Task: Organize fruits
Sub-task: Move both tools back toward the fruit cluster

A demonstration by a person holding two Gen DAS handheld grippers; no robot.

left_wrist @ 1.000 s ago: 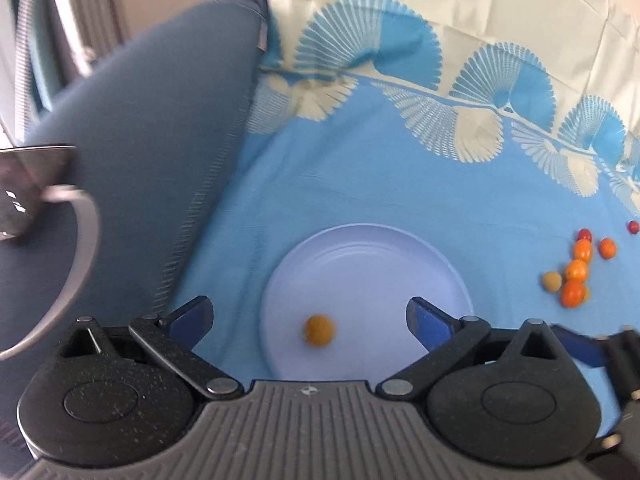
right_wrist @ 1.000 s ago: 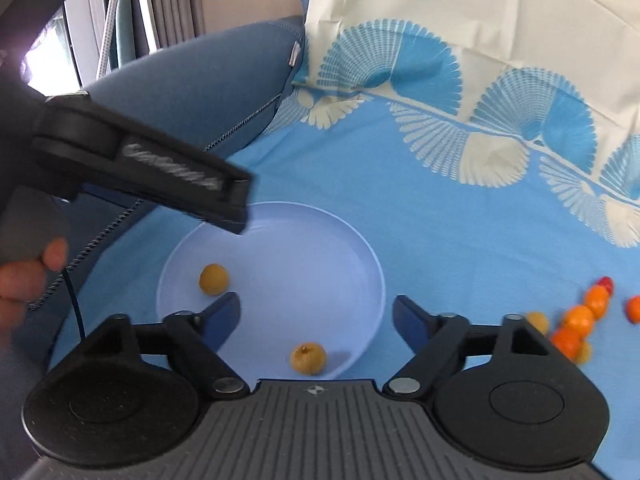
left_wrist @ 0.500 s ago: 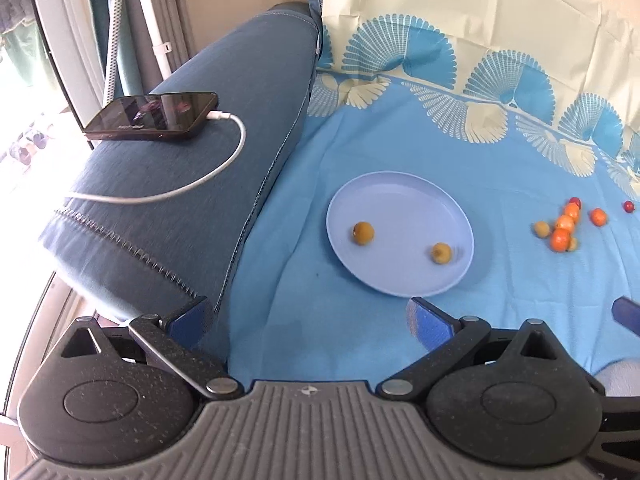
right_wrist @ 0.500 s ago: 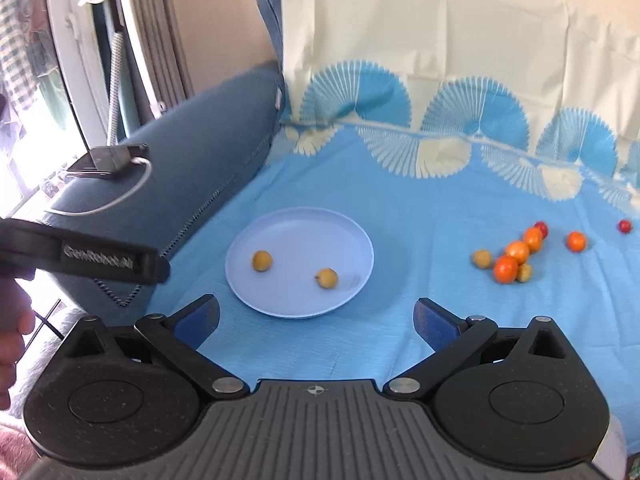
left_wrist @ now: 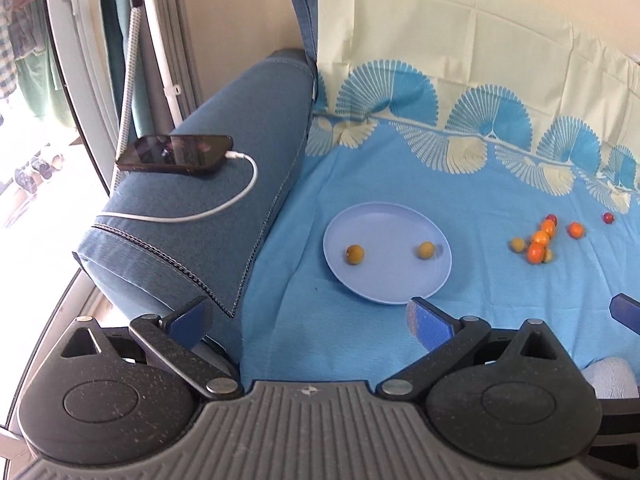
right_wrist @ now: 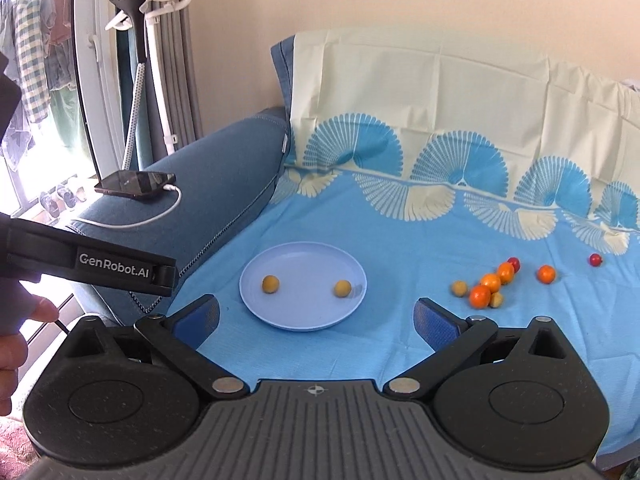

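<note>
Lying on the sofa arm, one phone (right_wrist: 135, 182); then one plate (right_wrist: 303, 320) bearing two yellow fruits (right_wrist: 270, 283); right of it, on the cloth (right_wrist: 400, 340), four orange (right_wrist: 480, 295), two yellow, two red. Left gripper (left_wrist: 310, 316) and right gripper (right_wrist: 316, 316) both gape empty.

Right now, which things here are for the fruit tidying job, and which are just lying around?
For the job:
- blue plate
- two yellow fruits on the plate
- loose fruits on the blue sheet
- left gripper and right gripper, both open and empty

Just lying about:
- phone on the sofa arm
- white charging cable
- garment steamer by the window
</note>
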